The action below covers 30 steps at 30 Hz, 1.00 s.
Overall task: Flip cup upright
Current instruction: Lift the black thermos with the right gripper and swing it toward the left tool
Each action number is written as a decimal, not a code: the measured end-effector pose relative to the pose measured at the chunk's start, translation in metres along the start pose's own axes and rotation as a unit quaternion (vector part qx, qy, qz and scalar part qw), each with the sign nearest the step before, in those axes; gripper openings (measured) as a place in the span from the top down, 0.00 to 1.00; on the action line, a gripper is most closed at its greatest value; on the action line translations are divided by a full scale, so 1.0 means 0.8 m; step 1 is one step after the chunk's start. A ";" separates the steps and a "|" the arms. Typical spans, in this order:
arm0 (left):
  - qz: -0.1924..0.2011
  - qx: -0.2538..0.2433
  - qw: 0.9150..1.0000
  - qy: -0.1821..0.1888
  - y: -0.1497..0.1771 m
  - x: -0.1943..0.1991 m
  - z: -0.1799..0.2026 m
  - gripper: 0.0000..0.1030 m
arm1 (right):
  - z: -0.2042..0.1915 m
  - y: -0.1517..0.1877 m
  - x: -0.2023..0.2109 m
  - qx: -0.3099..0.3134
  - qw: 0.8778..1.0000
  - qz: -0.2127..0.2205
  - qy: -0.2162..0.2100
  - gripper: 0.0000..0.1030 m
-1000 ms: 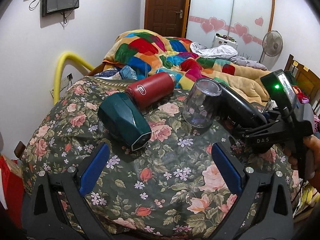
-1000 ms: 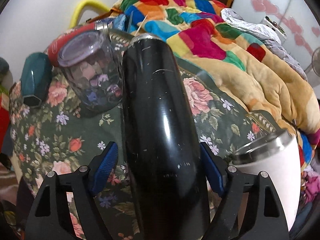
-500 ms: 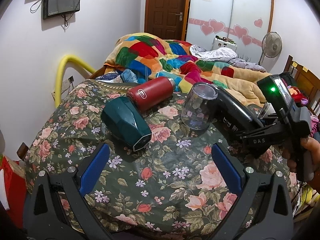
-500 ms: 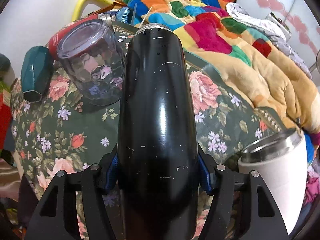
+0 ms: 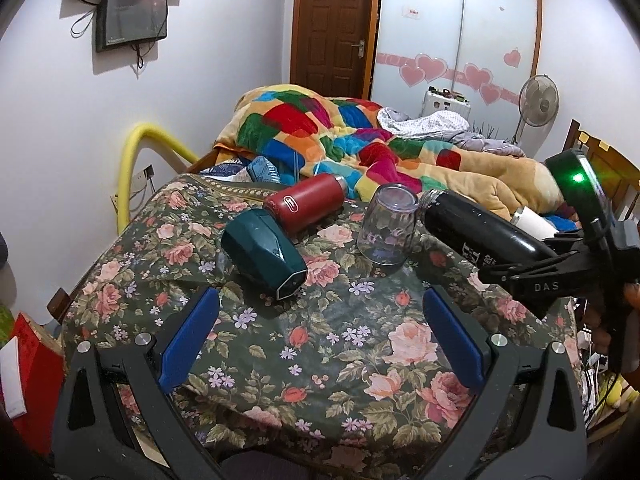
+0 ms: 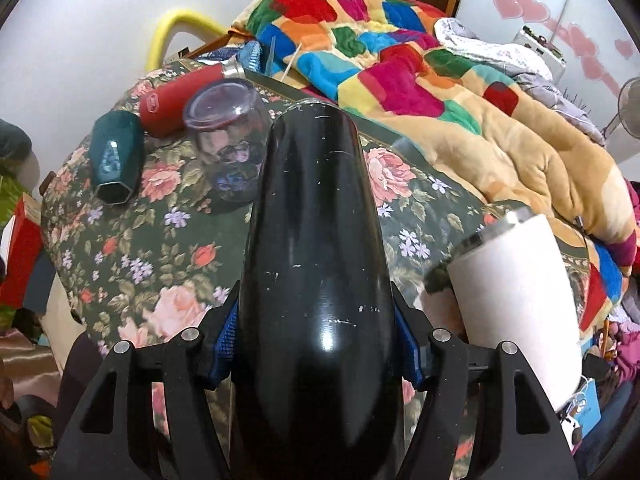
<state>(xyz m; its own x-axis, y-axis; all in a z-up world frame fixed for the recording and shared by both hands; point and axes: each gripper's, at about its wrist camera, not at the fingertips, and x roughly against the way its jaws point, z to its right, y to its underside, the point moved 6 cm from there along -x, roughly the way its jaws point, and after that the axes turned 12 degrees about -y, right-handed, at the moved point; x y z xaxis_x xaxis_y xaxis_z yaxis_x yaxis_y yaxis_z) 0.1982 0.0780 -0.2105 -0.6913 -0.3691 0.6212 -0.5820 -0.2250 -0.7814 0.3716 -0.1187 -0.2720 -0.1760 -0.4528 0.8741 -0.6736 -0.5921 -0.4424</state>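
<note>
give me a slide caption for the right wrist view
Right tongs clamp the black bottle above the floral cloth.

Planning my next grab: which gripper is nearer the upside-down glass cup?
Right. The right gripper, shut on the black bottle, is beside the glass cup, the bottle's end almost reaching it. The left gripper hangs open, farther back over the tablecloth.

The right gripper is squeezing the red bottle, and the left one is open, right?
Not quite: the right gripper is squeezing the black bottle, as the right wrist view shows. The red bottle lies on the table. The left gripper is open.
</note>
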 end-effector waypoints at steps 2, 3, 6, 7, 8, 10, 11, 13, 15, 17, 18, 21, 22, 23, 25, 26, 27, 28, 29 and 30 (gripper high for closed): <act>0.003 0.000 1.000 0.001 0.000 0.008 0.000 0.00 | -0.007 0.003 0.013 0.004 1.000 0.011 0.002 0.40; 0.006 0.000 1.000 0.001 0.000 0.013 0.000 0.00 | -0.012 0.006 0.021 0.009 1.000 0.016 0.004 0.40; 0.013 0.000 1.000 0.003 -0.001 0.025 -0.001 0.00 | -0.025 0.010 0.040 0.020 0.999 0.032 0.009 0.40; 0.017 0.000 1.000 0.004 -0.002 0.030 -0.001 0.00 | -0.028 0.010 0.044 0.023 0.999 0.037 0.009 0.40; 0.020 0.000 1.000 0.004 -0.002 0.035 -0.001 0.00 | -0.033 0.012 0.051 0.028 0.999 0.043 0.010 0.40; 0.024 -0.002 1.000 0.005 -0.002 0.042 -0.001 0.00 | -0.043 0.016 0.061 0.036 0.998 0.054 0.012 0.40; 0.025 -0.003 1.000 0.006 -0.002 0.045 -0.001 0.00 | -0.047 0.017 0.064 0.038 0.998 0.058 0.012 0.40; 0.028 -0.005 1.000 0.007 -0.001 0.051 -0.001 0.00 | -0.058 0.022 0.071 0.044 0.997 0.066 0.009 0.40; 0.028 -0.007 1.000 0.008 0.000 0.056 0.000 0.00 | -0.069 0.027 0.074 0.048 0.996 0.071 0.005 0.40; 0.029 -0.009 1.000 0.008 0.002 0.059 0.001 0.00 | -0.079 0.033 0.074 0.051 0.996 0.074 -0.002 0.40; 0.029 -0.011 0.999 0.008 0.003 0.061 0.002 0.00 | -0.084 0.037 0.072 0.052 0.996 0.075 -0.006 0.40; 0.024 -0.016 1.000 0.008 0.008 0.061 0.005 0.00 | -0.096 0.046 0.061 0.059 0.995 0.073 -0.016 0.40; 0.021 -0.019 1.000 0.007 0.011 0.060 0.006 0.00 | -0.099 0.050 0.054 0.060 0.996 0.069 -0.019 0.40; 0.019 -0.021 1.000 0.007 0.013 0.059 0.006 0.00 | -0.100 0.052 0.050 0.059 0.996 0.069 -0.022 0.40; 0.015 -0.026 1.000 0.005 0.018 0.056 0.007 0.00 | -0.104 0.059 0.033 0.058 0.996 0.059 -0.028 0.40; 0.013 -0.027 1.000 0.004 0.019 0.055 0.007 0.00 | -0.104 0.062 0.024 0.056 0.997 0.052 -0.031 0.40; 0.010 -0.028 1.000 0.003 0.021 0.053 0.007 0.00 | -0.104 0.066 0.013 0.054 0.997 0.044 -0.035 0.40; 0.007 -0.028 1.000 0.003 0.022 0.050 0.007 0.00 | -0.105 0.069 0.006 0.054 0.997 0.038 -0.037 0.40; 0.004 -0.028 1.000 0.003 0.023 0.047 0.008 0.00 | -0.105 0.072 -0.002 0.056 0.997 0.031 -0.038 0.40; 0.001 -0.027 1.000 0.003 0.024 0.045 0.010 0.00 | -0.104 0.074 -0.011 0.060 0.997 0.024 -0.036 0.40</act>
<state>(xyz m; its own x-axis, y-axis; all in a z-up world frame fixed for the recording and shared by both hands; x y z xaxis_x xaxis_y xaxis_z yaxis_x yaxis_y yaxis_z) 0.1655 0.0535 -0.2038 -0.6949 -0.3642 0.6201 -0.6028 -0.1753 -0.7784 0.2735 -0.0941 -0.2889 -0.1510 -0.5260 0.8370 -0.5750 -0.6420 -0.5072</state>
